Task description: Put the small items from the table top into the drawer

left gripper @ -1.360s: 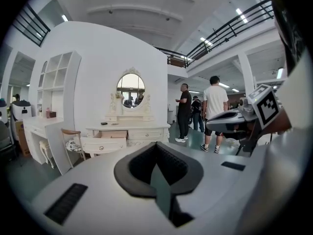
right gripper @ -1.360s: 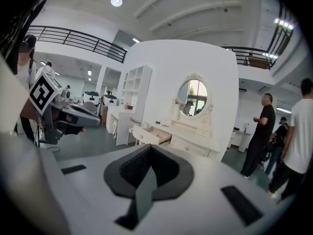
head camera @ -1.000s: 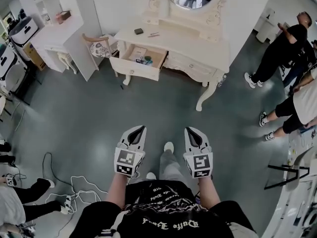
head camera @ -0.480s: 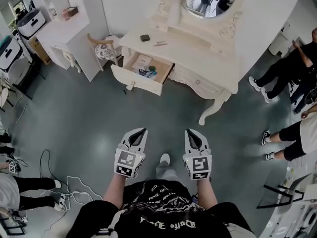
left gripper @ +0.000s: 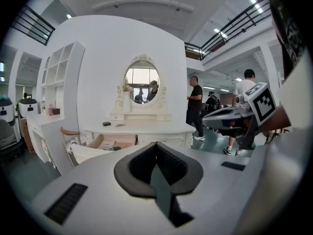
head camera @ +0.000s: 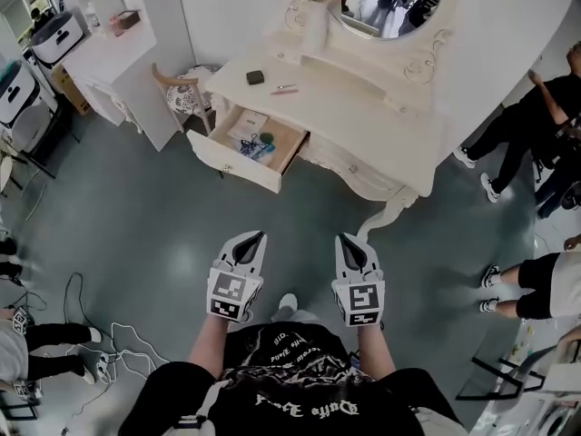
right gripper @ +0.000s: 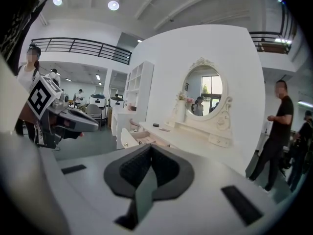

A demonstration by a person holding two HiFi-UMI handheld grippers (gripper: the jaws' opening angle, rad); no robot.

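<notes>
A white dressing table (head camera: 363,107) stands ahead across the floor, its left drawer (head camera: 238,157) pulled open with a few small things inside. On the table top lie a small black item (head camera: 255,77) and a thin pen-like item (head camera: 284,88); both also show as the black item (left gripper: 106,124) (right gripper: 156,125) and the pen-like item (left gripper: 119,125) (right gripper: 164,128). My left gripper (head camera: 257,236) (left gripper: 156,144) and right gripper (head camera: 346,239) (right gripper: 150,146) are side by side, well short of the table, pointing at it. Both are shut and hold nothing.
A chair (head camera: 182,84) stands left of the dressing table, and a white desk with shelves (head camera: 109,57) further left. Cables (head camera: 109,334) lie on the floor at lower left. People stand at the right (head camera: 522,116) and the left edge (head camera: 36,357).
I have walked nearer the dressing table, which now looks larger and closer in the head view. Both grippers came forward with me and stayed shut.
</notes>
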